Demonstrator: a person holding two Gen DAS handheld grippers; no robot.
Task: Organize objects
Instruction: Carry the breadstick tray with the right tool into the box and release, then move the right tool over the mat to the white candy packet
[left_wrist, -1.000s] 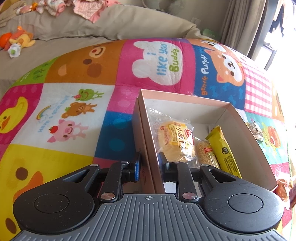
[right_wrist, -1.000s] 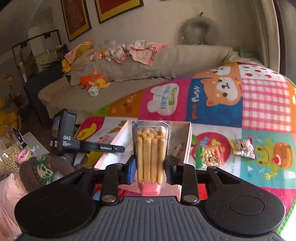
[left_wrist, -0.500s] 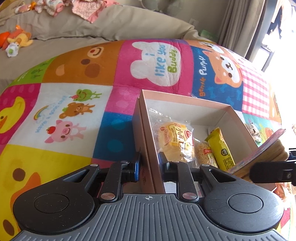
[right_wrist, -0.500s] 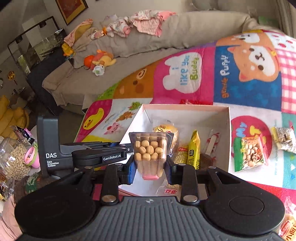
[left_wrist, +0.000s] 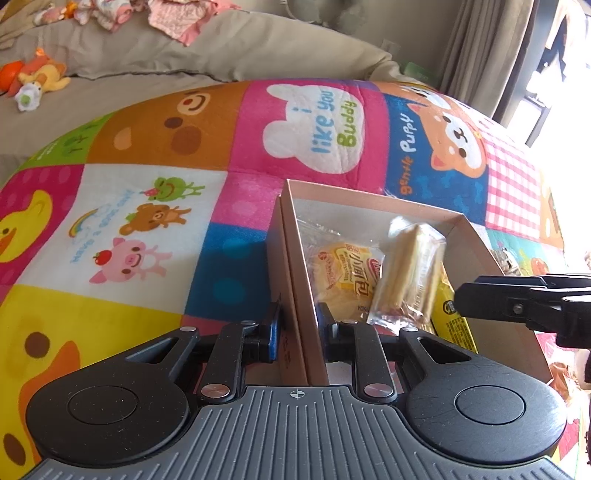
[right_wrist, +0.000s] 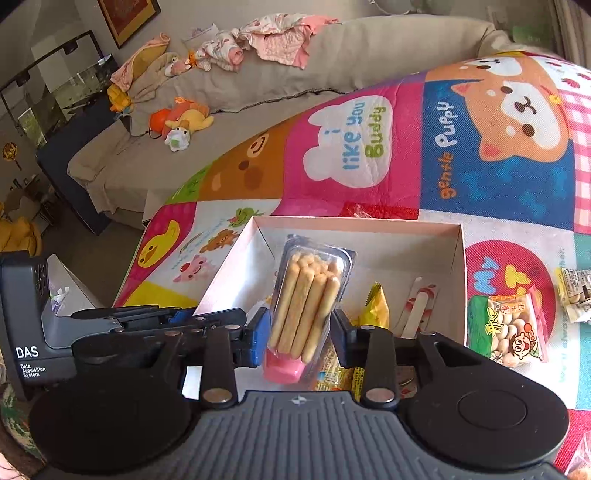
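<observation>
Now my right gripper (right_wrist: 299, 326) has just been opening, biscuit pack (right_wrist: 306, 306) loose between them, so I keep my left gripper (left_wrist: 299, 325) clamped on the box (left_wrist: 295, 295) wall.

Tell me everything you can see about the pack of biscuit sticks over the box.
The biscuit-stick pack is a clear plastic tray of long tan sticks with a pink end nearest the camera. It tilts slightly, pink end down, over the open pink-edged cardboard box, between the fingers of the right gripper, whose jaws have just been opening; gaps show on both sides, so it looks released. In the left wrist view it is blurred, above a yellow bread packet.
</observation>
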